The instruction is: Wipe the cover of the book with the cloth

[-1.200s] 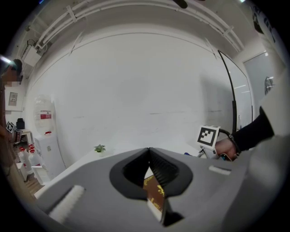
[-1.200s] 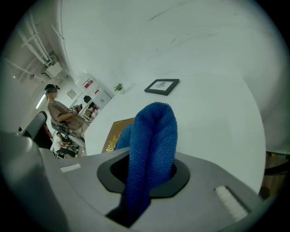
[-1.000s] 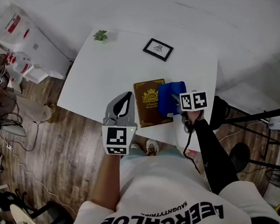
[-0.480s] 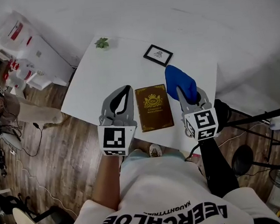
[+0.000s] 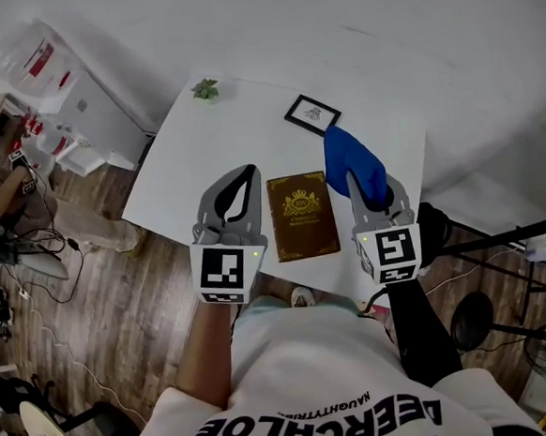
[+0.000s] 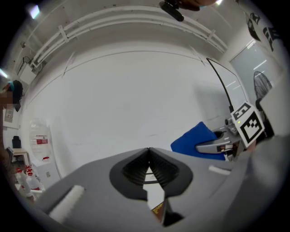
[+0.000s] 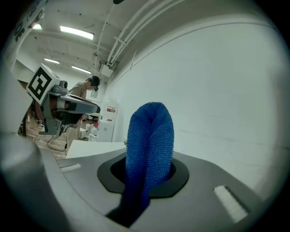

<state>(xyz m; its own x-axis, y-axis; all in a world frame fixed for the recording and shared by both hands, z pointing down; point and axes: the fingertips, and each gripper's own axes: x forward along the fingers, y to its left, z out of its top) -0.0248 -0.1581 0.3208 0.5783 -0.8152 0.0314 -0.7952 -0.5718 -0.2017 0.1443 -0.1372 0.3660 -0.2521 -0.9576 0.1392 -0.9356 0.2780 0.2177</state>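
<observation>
Holding the left gripper (image 5: pixel 243 173) clenched on nothing, just left of the brown gilt-crested book (image 5: pixel 303 215), lying flat and closed near the front edge of the white table (image 5: pixel 201 143). Gripping the blue microfibre cloth (image 5: pixel 352 164) in the right gripper (image 5: pixel 372 188), raised just right of the cover, apparently off it. Judging no wiping contact right now.

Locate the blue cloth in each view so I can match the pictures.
Head view: the cloth is right of centre, just right of the book, sticking out of the right gripper.
Left gripper view: cloth right of centre, mid-height, pinched by the right gripper.
Right gripper view: cloth at centre, standing up between the fingers.
Shared landmark: the right gripper clamping it.
</observation>
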